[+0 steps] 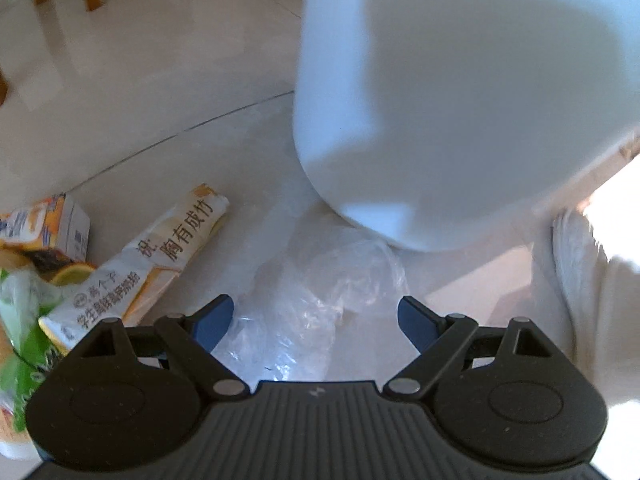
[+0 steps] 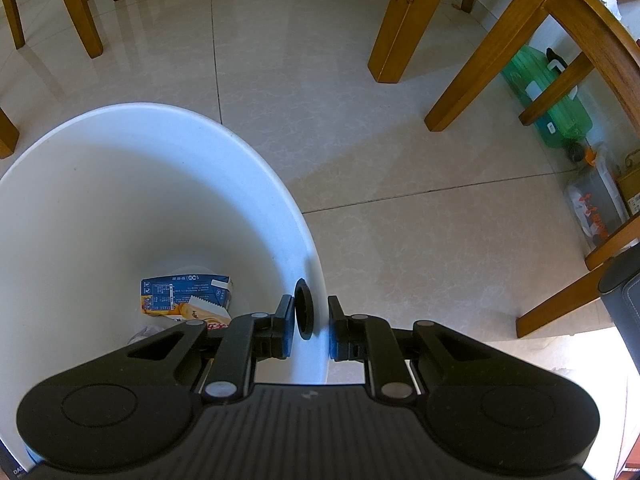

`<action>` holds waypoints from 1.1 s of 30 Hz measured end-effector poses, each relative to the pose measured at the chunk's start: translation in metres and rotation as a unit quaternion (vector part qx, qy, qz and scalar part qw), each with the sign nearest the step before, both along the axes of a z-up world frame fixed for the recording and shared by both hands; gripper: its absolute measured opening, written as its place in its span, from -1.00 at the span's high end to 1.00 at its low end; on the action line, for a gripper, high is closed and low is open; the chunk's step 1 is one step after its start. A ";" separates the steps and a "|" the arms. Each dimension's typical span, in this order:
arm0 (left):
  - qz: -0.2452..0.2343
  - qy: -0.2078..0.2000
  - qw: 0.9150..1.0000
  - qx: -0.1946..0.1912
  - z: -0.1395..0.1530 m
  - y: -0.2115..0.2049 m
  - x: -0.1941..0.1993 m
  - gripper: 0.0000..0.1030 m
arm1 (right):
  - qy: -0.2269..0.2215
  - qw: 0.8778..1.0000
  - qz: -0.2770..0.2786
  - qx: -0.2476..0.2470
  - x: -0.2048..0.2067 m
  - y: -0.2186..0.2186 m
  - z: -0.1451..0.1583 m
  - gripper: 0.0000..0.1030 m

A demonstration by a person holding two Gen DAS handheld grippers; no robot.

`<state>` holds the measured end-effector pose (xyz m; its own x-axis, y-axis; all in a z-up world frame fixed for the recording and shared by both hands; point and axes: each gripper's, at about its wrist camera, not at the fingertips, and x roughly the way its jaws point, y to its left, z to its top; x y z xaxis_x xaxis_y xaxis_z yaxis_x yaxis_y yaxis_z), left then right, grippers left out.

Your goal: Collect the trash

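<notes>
On the pale tiled floor [image 1: 168, 92] a crumpled clear plastic bag [image 1: 316, 296] lies just in front of the white trash bin [image 1: 440, 112], touching or nearly touching its base, and the left gripper [image 1: 316, 316] hangs over it with its blue-padded fingers [image 1: 214, 322] spread wide to either side of the bag, not pressing on it. Left of the bag lies a long cream and orange snack wrapper [image 1: 160, 264] printed with Chinese characters, beside an orange and white carton [image 1: 52, 232] and a green wrapper [image 1: 24, 320] at the frame's edge. From the right wrist view, the right gripper [image 2: 311, 330] is clenched on the bin's rim [image 2: 316, 280], one finger inside the wall and one outside, next to a black ring fitting [image 2: 304, 312] on the wall. Down inside the bin rest a blue and orange carton [image 2: 184, 292] and a cream wrapper [image 2: 208, 312]. Farther off stand wooden table legs [image 2: 404, 20] and chair legs [image 2: 80, 8], with a green plastic jug [image 2: 548, 92] lying beneath the furniture
</notes>
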<state>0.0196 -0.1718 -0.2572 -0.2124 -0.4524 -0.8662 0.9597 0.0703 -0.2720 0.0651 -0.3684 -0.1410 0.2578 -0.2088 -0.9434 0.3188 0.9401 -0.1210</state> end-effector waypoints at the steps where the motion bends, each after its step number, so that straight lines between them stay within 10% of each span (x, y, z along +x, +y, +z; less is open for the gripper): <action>1: -0.010 -0.017 1.000 -0.001 -0.001 -0.001 -0.003 -0.70 | 0.000 1.000 0.000 0.000 0.000 0.000 0.000 0.63; 14: -0.127 -0.082 0.988 -0.003 -0.008 -0.003 -0.018 0.00 | 0.002 1.000 -0.001 -0.001 0.002 0.000 -0.001 0.62; 33: -0.148 -0.040 0.988 0.017 0.062 0.035 0.005 0.05 | 0.003 1.000 0.000 -0.003 0.002 0.001 -0.002 0.62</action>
<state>0.0242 -0.1367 -0.1947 -0.2621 -0.3505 -0.8992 0.9577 -0.2091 -0.1976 0.0672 -0.3677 -0.1431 0.2522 -0.2149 -0.9435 0.3178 0.9393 -0.1290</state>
